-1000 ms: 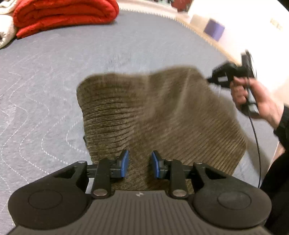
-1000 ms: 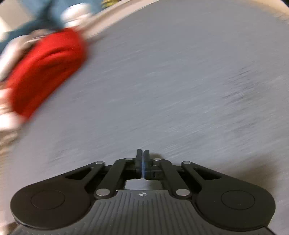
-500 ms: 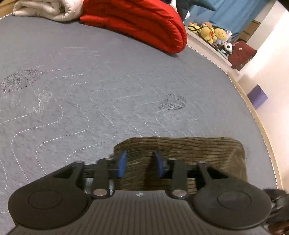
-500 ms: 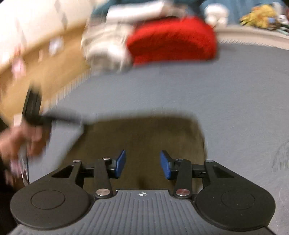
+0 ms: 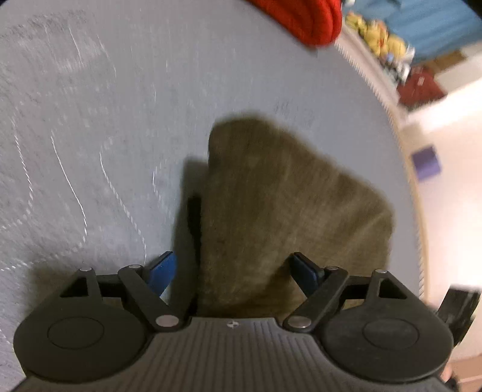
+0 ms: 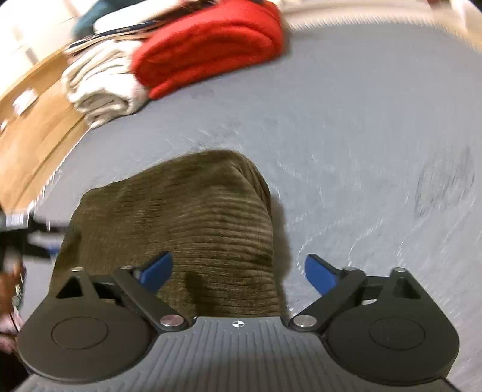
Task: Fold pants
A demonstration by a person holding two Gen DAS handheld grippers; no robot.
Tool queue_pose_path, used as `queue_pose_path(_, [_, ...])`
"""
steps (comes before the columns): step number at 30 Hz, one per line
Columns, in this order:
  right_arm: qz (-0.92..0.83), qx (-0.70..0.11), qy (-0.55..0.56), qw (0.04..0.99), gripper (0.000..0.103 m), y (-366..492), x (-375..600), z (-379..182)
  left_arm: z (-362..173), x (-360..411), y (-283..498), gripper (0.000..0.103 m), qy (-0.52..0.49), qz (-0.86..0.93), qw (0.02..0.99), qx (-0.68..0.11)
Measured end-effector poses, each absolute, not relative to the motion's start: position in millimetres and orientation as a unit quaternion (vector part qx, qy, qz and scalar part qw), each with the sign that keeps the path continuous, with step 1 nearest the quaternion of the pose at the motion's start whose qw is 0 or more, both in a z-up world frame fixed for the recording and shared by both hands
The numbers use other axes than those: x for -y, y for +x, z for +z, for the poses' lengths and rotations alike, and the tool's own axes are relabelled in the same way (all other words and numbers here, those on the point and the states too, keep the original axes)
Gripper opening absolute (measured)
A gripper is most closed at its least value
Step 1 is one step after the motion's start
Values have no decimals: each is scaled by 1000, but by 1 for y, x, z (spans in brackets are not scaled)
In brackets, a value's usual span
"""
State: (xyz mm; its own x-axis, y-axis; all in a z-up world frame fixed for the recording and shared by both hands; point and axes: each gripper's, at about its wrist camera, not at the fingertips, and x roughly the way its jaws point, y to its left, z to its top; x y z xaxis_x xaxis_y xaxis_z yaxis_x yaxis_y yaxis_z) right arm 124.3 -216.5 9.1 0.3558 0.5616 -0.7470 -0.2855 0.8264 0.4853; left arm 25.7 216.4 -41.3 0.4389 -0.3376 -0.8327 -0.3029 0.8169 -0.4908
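Note:
The olive-brown corduroy pants (image 5: 280,208) lie folded into a compact rectangle on the grey quilted bed. They also show in the right wrist view (image 6: 192,223). My left gripper (image 5: 238,273) is wide open just above the near left edge of the pants, its jaws straddling that edge. My right gripper (image 6: 239,271) is wide open over the near right edge of the pants, its left finger over the cloth and its right finger over the bed. Neither holds anything. Both views are motion-blurred.
A folded red blanket (image 6: 211,45) and a cream blanket (image 6: 102,81) lie at the far end of the bed (image 6: 376,135). The red blanket (image 5: 304,15) also shows in the left view. Stuffed toys (image 5: 379,36) and a purple box (image 5: 426,161) lie beyond the bed's right edge.
Both grippers have opened wider and swung toward the sides of the folded pants. The right gripper, shut a second ago, is now wide open. The pants have not moved.

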Motion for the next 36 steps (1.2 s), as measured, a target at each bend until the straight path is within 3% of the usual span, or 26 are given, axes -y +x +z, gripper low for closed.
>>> queue_pose_path(5, [280,-536,175,777,96,132,207,-20,-60,-197,36,90,-290,-76,793,-530])
queue_pose_path(8, [302,-525,152,781,77,126,197,-16,-61,-187,42,88,-266,-74,803,-528])
queue_pose_path(9, [308,-517,142,786,64,124,195,-9,-60,-189,44,84,-270,-70,803,-526])
queue_pose_path(12, [316,-497,151,794,43,124,200,7,-50,-189,45,65,-268,-76,814,-509])
queue_pose_path(15, [309,-456,181,815,27,125,224,31,-33,-179,50,59,-262,-105,833,-476])
queue_pose_path(20, [265,-399,220,850,25,134,273,59,-8,-135,60,59,-250,-145,867,-406])
queue_pose_path(23, [247,-380,236,860,26,139,297,61,-3,-114,69,66,-233,-128,881,-392])
queue_pose_path(27, [181,-407,216,869,30,143,309,39,6,-108,69,73,-192,-28,910,-368])
queue_pose_path(31, [88,-421,164,888,35,141,320,27,24,-104,45,72,-156,-48,926,-341])
queue_pose_path(32, [89,-415,162,891,35,141,316,30,26,-97,41,69,-146,-68,925,-343])
queue_pose_path(33, [98,-407,156,895,37,138,317,34,27,-92,37,60,-130,-91,925,-345])
queue_pose_path(35, [125,-392,131,902,41,132,307,42,24,-71,31,39,-83,-142,919,-358])
queue_pose_path(36, [151,-384,109,904,43,123,306,45,19,-65,29,23,-56,-162,910,-378])
